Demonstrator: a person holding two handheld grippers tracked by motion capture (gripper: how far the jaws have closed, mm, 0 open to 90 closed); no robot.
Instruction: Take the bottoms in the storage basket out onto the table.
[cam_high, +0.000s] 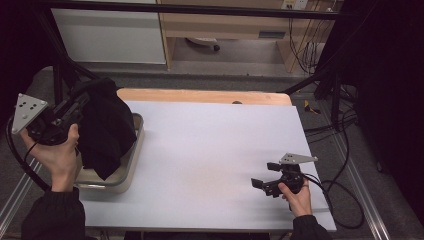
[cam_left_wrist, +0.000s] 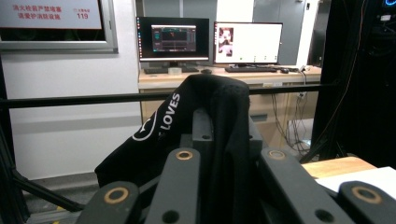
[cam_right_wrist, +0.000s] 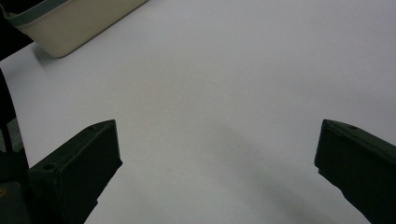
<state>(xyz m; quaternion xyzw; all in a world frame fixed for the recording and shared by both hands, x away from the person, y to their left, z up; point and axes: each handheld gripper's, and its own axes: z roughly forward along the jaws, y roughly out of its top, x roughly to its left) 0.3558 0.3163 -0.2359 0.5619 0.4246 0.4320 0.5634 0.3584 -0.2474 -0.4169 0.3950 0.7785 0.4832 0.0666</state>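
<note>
The left hand (cam_high: 59, 157) lifts the left gripper (cam_high: 75, 107) high at the far left, jaws clamped together on a black garment (cam_high: 107, 127); the right hand (cam_high: 298, 192) holds the right gripper (cam_high: 262, 176) low at the near right, jaws spread wide, pointing left.

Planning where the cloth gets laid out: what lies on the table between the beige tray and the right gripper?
Nothing: bare white table surface runs from the beige plastic tray to the right gripper, seen in the high view.
</note>
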